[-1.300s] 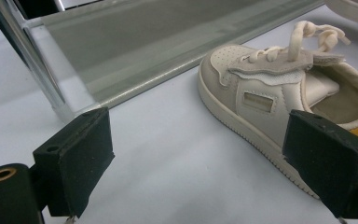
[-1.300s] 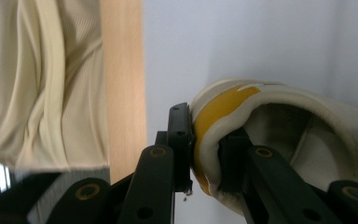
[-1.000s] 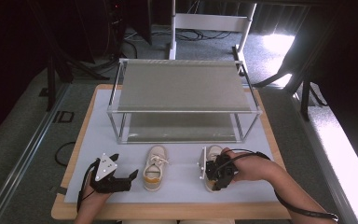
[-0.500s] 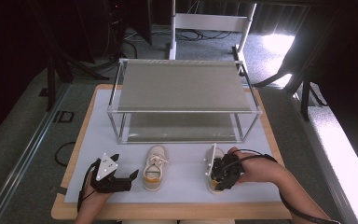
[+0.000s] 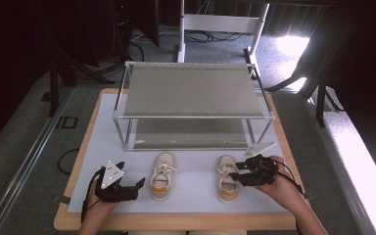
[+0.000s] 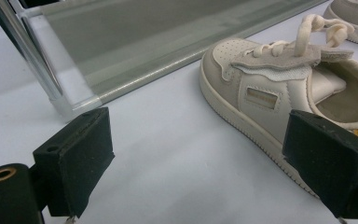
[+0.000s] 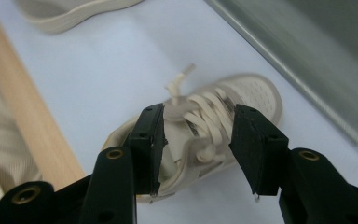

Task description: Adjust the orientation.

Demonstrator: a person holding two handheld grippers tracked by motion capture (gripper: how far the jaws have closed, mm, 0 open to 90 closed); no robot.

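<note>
Two small beige sneakers stand toe-forward on the white mat. The left sneaker [image 5: 161,176] [image 6: 261,88] lies just right of my left gripper [image 5: 131,182] [image 6: 203,140], which is open wide; its right jaw sits close beside the sneaker's side with only mat between the jaws. My right gripper [image 5: 235,176] [image 7: 196,140] reaches in from the right over the right sneaker [image 5: 225,183] [image 7: 256,91]. It is open, with one jaw on each side of the tongue and laces. The sneaker rests on the mat.
A two-shelf metal rack [image 5: 193,90] stands behind the sneakers, its lower shelf [image 5: 191,134] [image 6: 144,32] [image 7: 317,51] close to their toes. The mat lies on a wooden board [image 5: 176,221] [image 7: 28,121], whose near edge is by my hands. Dark floor with cables surrounds the table.
My right gripper has shifted slightly to the right and forward at the right sneaker. The left gripper and left sneaker have stayed still.
</note>
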